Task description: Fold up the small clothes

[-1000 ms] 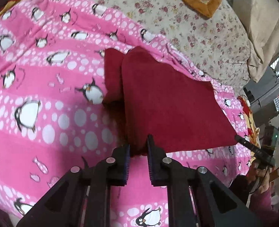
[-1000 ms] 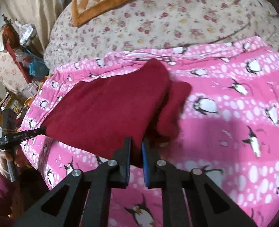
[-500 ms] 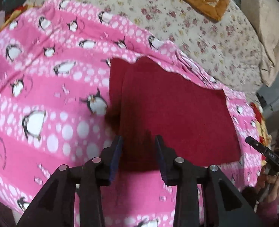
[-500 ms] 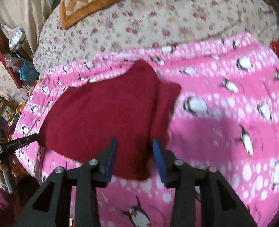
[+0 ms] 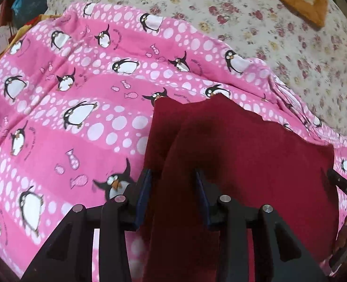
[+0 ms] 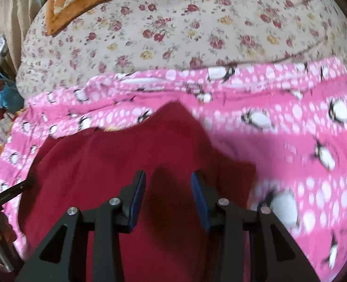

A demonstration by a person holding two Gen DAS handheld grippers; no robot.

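Pink penguin blanket over floral bedspread; both claws parted above dark red garment.

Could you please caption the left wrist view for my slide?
Open left gripper over folded red garment on pink penguin blanket.

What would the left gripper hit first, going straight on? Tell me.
Most likely the dark red garment: the left gripper points down at it with jaws apart, the cloth lying just beyond them on the pink penguin blanket.
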